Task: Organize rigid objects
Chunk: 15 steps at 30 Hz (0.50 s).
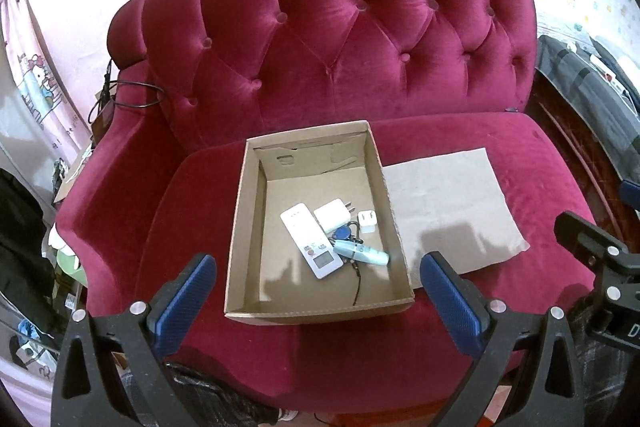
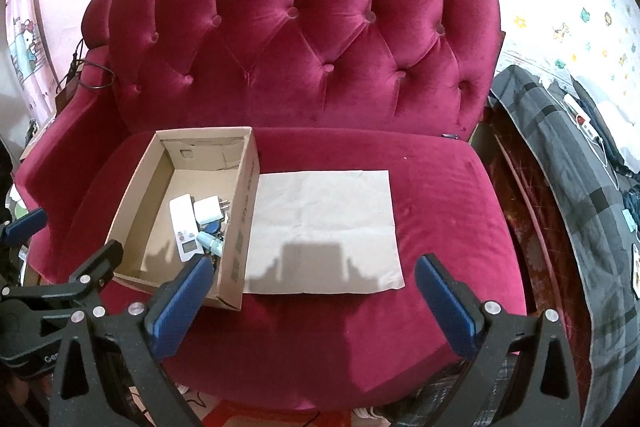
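Red tufted sofa [image 1: 360, 39] with work area on the seat cushion, seen from the front. Left: the left gripper [image 1: 316, 291] hovers above the near edge of the cardboard box [image 1: 244, 227], its blue-padded fingers [image 1: 184, 299] spread wide with nothing between them. The open box stands on the left part of the cushion. Gathered toward its right side lie the rigid objects: a white remote control [image 1: 310, 245] with a small display, a larger white charger [image 1: 332, 215] with its prongs showing, a smaller white plug [image 1: 366, 220], a blue key fob [image 1: 342, 233] on a dark cord, and a pale blue tube [image 1: 360, 251] resting partly across the remote's lower end. Centre: a flat cardboard sheet [image 2: 324, 231] lies just beside the box on its right, touching or nearly touching its wall; nothing rests on it. Right: the right gripper [image 2: 316, 293] is held over the sheet's near edge, fingers likewise wide apart and empty. Judgement: with every small item in the box and both tools free, the sorting appears complete or nearly so; no loose item remains visible on the cushion.
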Each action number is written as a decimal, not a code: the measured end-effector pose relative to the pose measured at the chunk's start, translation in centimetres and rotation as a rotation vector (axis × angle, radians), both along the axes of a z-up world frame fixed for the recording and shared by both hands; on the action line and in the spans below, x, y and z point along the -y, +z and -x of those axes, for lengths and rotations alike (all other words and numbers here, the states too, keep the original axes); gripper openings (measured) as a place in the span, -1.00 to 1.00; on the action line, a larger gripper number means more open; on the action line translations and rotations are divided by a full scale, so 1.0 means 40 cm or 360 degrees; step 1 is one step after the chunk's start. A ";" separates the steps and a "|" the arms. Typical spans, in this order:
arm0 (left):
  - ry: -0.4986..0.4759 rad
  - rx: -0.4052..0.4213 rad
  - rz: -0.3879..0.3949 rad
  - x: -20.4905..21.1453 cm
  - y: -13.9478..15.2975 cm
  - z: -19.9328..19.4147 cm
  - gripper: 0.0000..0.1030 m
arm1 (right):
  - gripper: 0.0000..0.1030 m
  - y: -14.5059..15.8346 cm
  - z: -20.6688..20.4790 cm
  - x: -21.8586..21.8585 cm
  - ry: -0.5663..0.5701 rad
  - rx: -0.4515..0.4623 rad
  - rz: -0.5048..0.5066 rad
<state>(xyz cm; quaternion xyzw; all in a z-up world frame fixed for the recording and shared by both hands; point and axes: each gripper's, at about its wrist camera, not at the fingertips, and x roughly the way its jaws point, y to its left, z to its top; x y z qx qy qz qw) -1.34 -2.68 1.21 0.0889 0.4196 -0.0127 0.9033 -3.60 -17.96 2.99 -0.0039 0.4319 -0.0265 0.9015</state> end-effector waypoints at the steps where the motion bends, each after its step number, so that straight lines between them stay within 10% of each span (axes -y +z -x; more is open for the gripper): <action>1: -0.0006 -0.0006 0.0000 0.001 0.000 0.001 1.00 | 1.00 0.000 0.000 0.000 0.0002 -0.0001 0.0002; 15: -0.0010 0.0005 0.0000 0.003 0.005 0.002 1.00 | 1.00 0.005 0.002 -0.003 0.0009 0.0022 -0.0004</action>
